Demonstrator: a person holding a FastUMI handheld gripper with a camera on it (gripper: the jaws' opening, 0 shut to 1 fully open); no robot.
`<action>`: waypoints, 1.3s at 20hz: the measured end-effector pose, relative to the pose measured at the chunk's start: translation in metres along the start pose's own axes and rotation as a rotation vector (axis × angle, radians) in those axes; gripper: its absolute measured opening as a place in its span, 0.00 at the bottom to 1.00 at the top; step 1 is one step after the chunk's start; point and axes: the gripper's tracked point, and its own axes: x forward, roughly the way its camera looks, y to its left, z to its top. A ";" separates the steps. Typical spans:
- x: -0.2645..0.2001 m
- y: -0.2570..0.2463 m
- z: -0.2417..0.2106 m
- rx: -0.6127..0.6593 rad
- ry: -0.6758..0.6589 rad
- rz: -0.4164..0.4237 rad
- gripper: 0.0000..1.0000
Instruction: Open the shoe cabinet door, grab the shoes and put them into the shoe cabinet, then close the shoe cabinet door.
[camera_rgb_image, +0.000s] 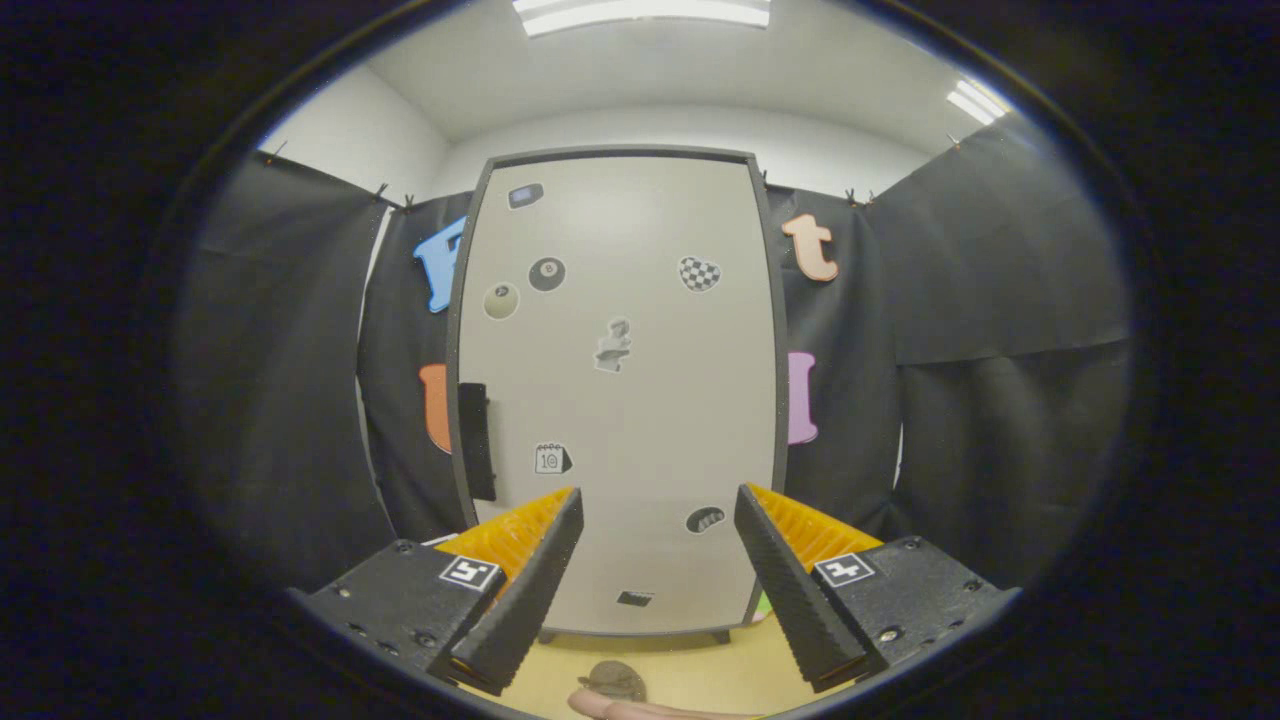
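The shoe cabinet stands straight ahead, tall and pale grey with a dark frame and several stickers on its door. The door is shut. A dark handle sits on the door's left edge, about halfway up. My gripper is open, its two fingers spread wide with nothing between them, pointing at the lower part of the door from a short distance. Below the fingers a small brownish object, possibly a shoe, lies on the yellowish floor; it is too cut off to tell.
Black cloth walls close in the booth on both sides of the cabinet. Part of a person's hand shows at the very bottom, beside the brownish object.
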 end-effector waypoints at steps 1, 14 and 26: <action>0.003 0.008 0.001 0.001 0.002 0.019 0.99; 0.116 0.154 -0.013 -0.071 0.051 0.182 0.99; 0.166 0.166 -0.024 0.035 0.163 0.184 0.67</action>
